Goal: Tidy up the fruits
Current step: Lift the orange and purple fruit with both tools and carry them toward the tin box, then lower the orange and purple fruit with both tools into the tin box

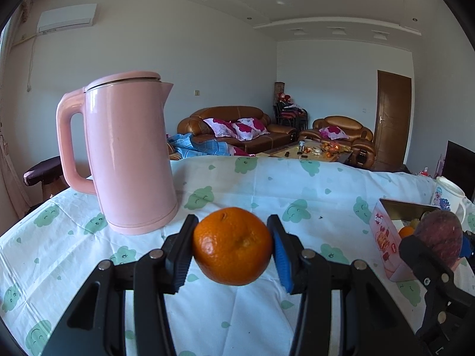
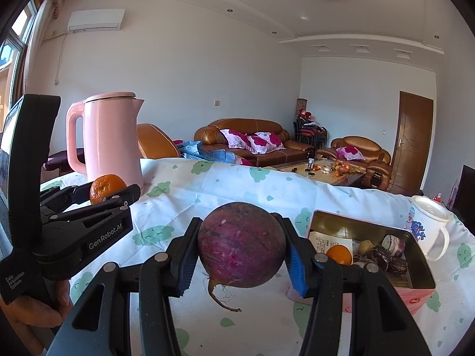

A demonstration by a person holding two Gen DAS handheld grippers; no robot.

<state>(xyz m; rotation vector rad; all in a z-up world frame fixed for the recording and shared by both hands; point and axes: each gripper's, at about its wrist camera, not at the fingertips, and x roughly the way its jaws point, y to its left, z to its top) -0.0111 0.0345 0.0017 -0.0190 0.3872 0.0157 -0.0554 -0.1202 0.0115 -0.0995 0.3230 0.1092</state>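
Bare cloth (image 1: 267,184) lies open between the kettle (image 1: 130,154) on the left and the tin (image 2: 415,255) near the right edge, beside a mug (image 2: 427,225). Both grippers point slightly downward above the cloth (fruit already sits in the tin). The left gripper (image 1: 233,247) clamps an orange (image 1: 233,246); the right gripper (image 2: 242,249) clamps a purple root (image 2: 242,244).

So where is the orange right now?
The orange is pinched in the left gripper, lifted over the tablecloth, just in front of the pink kettle.
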